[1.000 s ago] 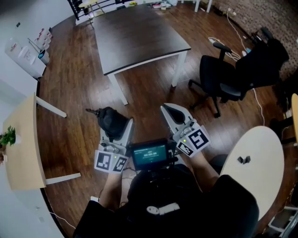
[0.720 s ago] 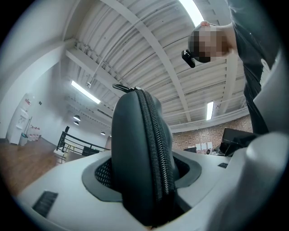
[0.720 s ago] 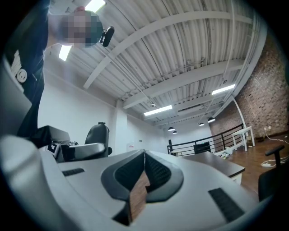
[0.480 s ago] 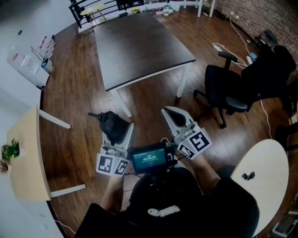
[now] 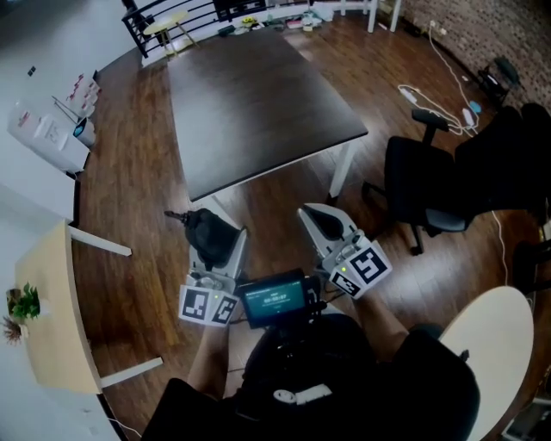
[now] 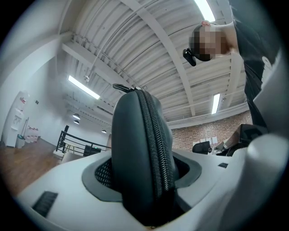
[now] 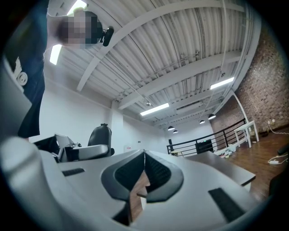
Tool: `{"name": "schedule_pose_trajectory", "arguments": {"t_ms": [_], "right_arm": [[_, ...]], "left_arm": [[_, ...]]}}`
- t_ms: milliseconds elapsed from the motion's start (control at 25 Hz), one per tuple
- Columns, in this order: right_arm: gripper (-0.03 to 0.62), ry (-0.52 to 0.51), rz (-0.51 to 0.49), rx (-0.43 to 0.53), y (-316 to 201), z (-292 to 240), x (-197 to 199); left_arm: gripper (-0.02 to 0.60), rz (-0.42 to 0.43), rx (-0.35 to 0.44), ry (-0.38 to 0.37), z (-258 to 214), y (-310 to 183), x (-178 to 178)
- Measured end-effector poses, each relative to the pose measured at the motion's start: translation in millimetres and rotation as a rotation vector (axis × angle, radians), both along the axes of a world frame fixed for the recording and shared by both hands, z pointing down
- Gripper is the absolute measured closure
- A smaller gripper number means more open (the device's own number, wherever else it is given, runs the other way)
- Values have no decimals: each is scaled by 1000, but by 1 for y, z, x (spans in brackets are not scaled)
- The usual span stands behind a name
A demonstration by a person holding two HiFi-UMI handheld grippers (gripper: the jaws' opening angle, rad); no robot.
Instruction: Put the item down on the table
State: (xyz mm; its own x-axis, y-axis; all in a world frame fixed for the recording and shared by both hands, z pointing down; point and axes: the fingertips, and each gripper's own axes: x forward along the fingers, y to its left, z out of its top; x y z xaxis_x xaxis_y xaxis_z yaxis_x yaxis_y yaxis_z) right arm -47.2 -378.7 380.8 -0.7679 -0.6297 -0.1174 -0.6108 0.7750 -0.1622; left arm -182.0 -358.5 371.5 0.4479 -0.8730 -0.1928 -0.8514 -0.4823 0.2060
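My left gripper (image 5: 209,239) is shut on a dark zippered pouch (image 5: 207,230), held above the wooden floor just short of the near edge of the dark table (image 5: 258,103). In the left gripper view the pouch (image 6: 142,153) stands upright between the jaws, zipper facing the camera, and it hides the pads. My right gripper (image 5: 320,215) is shut and holds nothing; in the right gripper view its pads (image 7: 156,173) meet along a thin seam at the right gripper (image 7: 144,169). Both grippers point up and forward toward the table.
A black office chair (image 5: 430,185) stands right of the table. A light wooden table (image 5: 47,301) with a small plant (image 5: 23,303) is at the left, a round white table (image 5: 499,344) at lower right. A black railing (image 5: 172,13) runs behind the dark table. Cables (image 5: 430,95) lie on the floor.
The view has moved forward: the dark table now sits closer and lower in the head view. Both grippers keep their hold and their places relative to the body.
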Motion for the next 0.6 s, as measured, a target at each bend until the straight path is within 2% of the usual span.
{"name": "schedule_pose_trajectory", "arguments": {"t_ms": [320,600], "right_arm": [[588,-32,-46,18,-69,-7,18],[588,-31,-116,6,-112,0,23]], "left_arm": [[298,16,-22,-31,9,-74,26],[298,7,-56,-88,25,-113,40]]}}
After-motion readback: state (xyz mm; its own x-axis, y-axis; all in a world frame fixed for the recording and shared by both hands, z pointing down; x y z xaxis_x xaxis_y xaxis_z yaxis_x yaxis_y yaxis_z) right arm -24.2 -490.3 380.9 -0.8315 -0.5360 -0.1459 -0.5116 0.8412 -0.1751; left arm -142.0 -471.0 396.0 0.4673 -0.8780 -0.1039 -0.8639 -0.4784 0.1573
